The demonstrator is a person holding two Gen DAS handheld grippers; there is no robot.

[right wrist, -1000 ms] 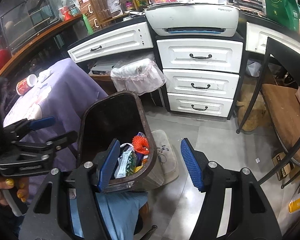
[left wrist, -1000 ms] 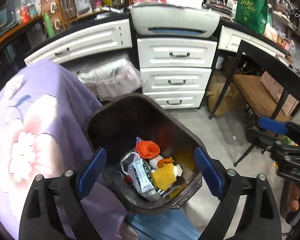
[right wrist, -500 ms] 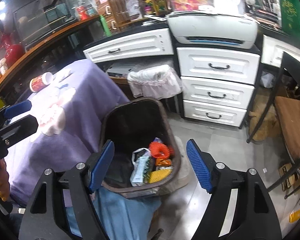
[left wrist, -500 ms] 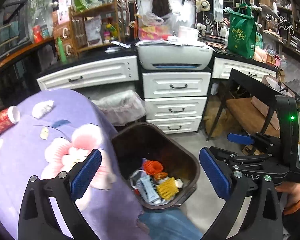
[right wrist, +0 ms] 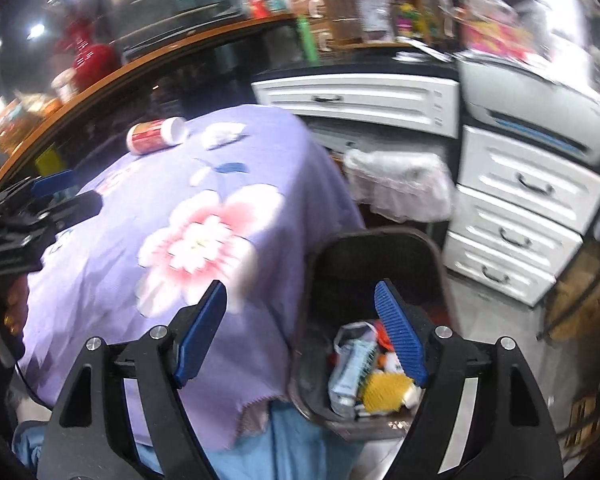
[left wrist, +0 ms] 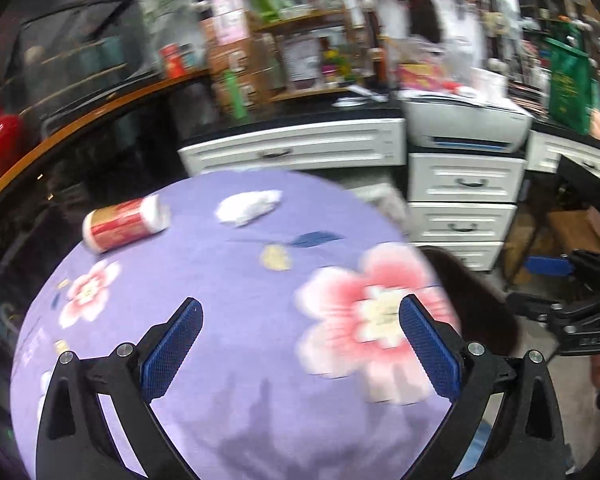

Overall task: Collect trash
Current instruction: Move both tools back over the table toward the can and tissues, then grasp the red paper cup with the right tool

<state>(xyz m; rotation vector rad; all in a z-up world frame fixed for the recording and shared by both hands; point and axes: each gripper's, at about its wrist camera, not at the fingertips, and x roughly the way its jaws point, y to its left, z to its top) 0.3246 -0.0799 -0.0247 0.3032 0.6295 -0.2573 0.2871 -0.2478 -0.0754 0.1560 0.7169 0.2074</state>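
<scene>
A red paper cup lies on its side at the far left of the purple flowered tablecloth. A crumpled white tissue lies to its right, with a small beige scrap nearer me. My left gripper is open and empty above the table's near part. My right gripper is open and empty over the table edge and the dark bin, which holds wrappers and foam nets. The cup and tissue also show in the right wrist view.
White drawers and a printer stand behind the table. A second lined bin sits under the counter. A dark chair is at the right. A wooden counter edge runs behind the table.
Both grippers have swung left and up from the bin toward the tabletop. The cup, tissue and scrap now sit ahead of the left gripper. Both stay open.
</scene>
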